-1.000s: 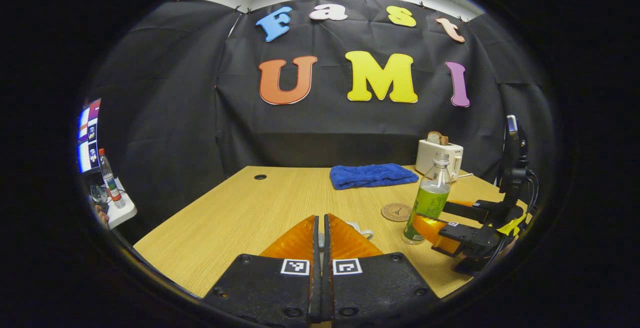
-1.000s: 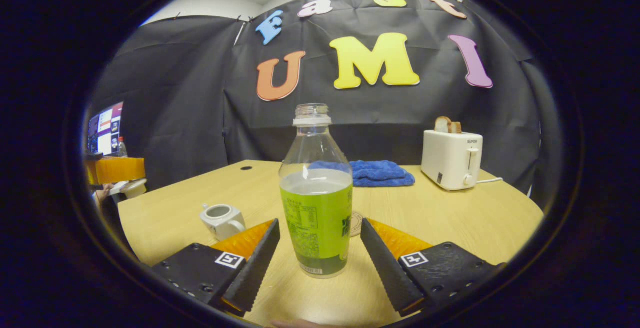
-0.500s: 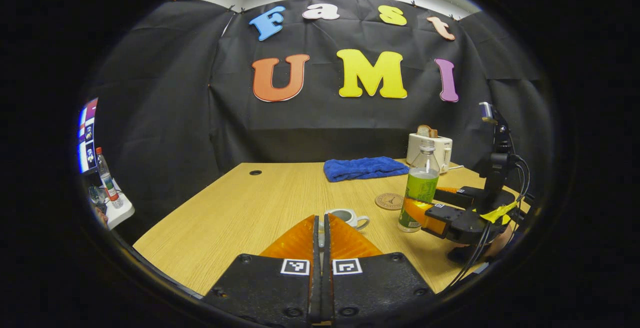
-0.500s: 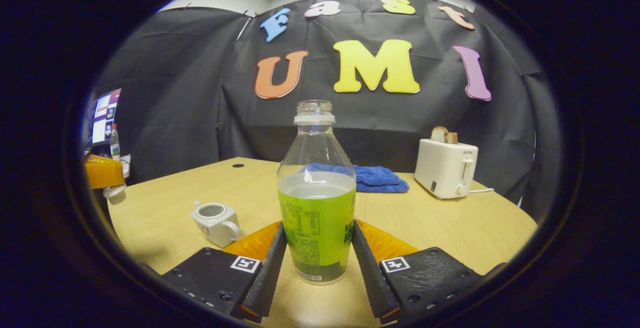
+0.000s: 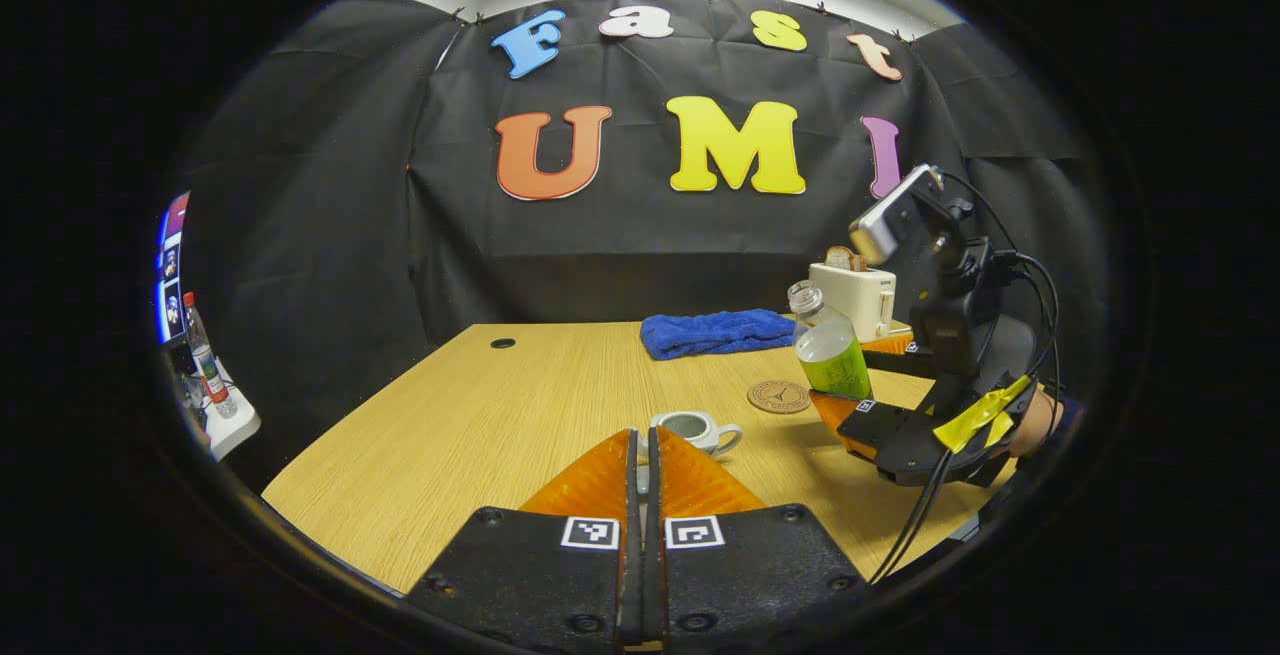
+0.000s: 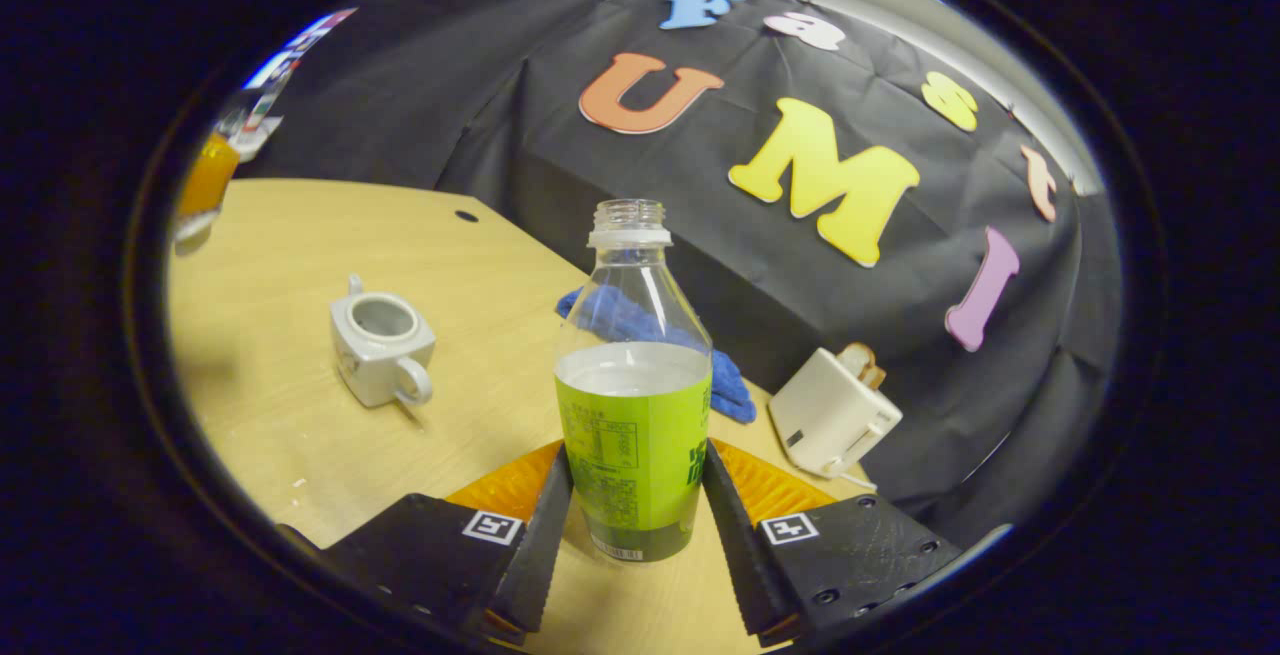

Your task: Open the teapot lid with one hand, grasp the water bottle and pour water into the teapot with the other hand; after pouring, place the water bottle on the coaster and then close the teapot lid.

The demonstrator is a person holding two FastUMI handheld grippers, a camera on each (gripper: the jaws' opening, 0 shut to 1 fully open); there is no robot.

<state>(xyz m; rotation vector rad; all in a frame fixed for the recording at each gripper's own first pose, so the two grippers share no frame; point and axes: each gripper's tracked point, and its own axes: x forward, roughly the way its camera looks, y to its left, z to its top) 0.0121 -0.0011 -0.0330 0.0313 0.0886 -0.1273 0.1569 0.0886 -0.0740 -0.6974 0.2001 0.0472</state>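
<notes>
Two tongs share my work: the left tongs, closed on the teapot lid, wait clear while my right tongs grip the tilted water bottle, with the open teapot at ten o'clock on the bench.

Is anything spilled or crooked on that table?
No spill that I can see. The capless water bottle, clamped in the right gripper, is off the table and leaning toward the lidless teapot. That fits a pour about to start.

Bare table rings the open teapot; towel and toaster stand behind.
</notes>
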